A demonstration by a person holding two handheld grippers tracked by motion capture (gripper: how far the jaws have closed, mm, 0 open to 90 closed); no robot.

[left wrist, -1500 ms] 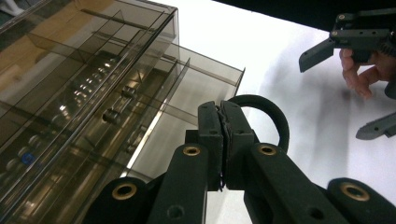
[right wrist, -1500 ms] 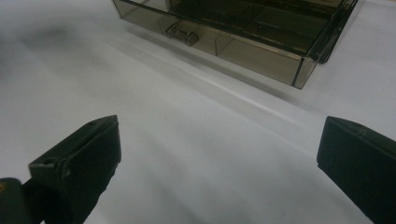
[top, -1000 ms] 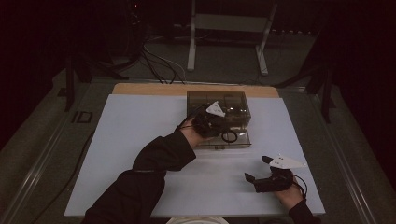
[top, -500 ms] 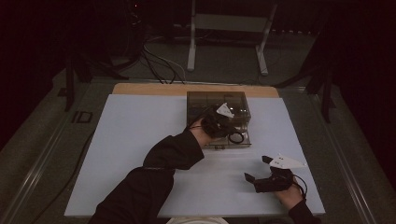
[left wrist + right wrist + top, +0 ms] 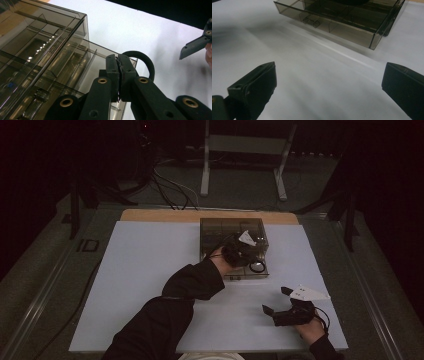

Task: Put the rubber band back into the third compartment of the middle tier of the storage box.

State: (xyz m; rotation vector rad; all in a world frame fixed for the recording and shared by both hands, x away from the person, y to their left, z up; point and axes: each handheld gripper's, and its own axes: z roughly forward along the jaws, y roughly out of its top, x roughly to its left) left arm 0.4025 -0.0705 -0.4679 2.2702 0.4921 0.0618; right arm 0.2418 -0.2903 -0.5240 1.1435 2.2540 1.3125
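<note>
Over on the left, your sleeve [image 5: 165, 315] comes up from the bottom edge and crosses the white table [image 5: 145, 270] toward the smoky clear drawer box [image 5: 227, 232], which stands at the far middle of the table, just in front of the wooden strip [image 5: 165, 215]. Your left gripper [image 5: 248, 256] sits above the box's pulled-out drawer [image 5: 245, 272]. Seen in the left gripper view, that left gripper [image 5: 120, 75] has its jaws pressed together on a black ring [image 5: 143, 61]; the ring loops out to the right of the jaws, above the drawer's near corner [image 5: 100, 62], and in the high view the ring [image 5: 257, 267] shows over the drawer's right end. I cannot tell whether it touches the drawer.

Further right, your right gripper [image 5: 278, 304] lies low near the table's front right corner, well apart from the box, jaws spread wide with nothing between them. From the right gripper view, its two jaws frame bare table, and the open drawer [image 5: 342, 23], split into compartments, lies ahead.
</note>
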